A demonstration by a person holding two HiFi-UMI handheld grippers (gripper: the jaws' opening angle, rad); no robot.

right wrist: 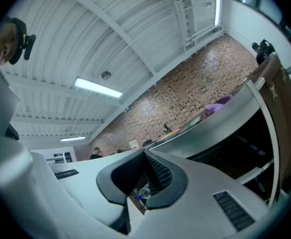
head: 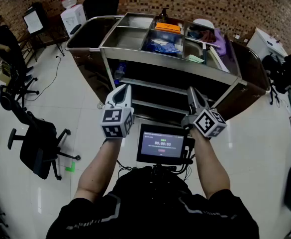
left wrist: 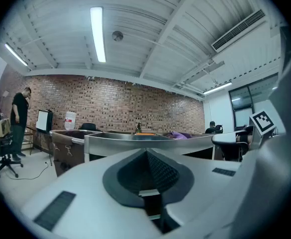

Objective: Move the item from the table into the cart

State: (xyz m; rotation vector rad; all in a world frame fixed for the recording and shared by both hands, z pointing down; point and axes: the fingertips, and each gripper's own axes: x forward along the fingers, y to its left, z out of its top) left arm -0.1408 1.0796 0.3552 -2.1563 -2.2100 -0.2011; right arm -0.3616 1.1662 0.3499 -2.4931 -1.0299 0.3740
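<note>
A steel cart (head: 135,49) with several top compartments stands just ahead of me. Its bins hold an orange item (head: 167,27), a blue bag (head: 162,46) and a purple cloth (head: 220,40). My left gripper (head: 123,89) and right gripper (head: 192,91) are held side by side, level, a little short of the cart's front shelves. Both are shut with nothing gripped. In the left gripper view the jaws (left wrist: 146,156) meet in front of the cart's rim (left wrist: 135,139). The right gripper view shows closed jaws (right wrist: 146,156) and the tilted cart edge (right wrist: 225,118). No item from a table is in view.
A small monitor (head: 162,144) hangs at my chest. A black office chair (head: 38,143) stands on the floor at left, a person (head: 3,39) beyond it. A water dispenser (head: 73,14) is at the back left, a white table (head: 267,41) at right.
</note>
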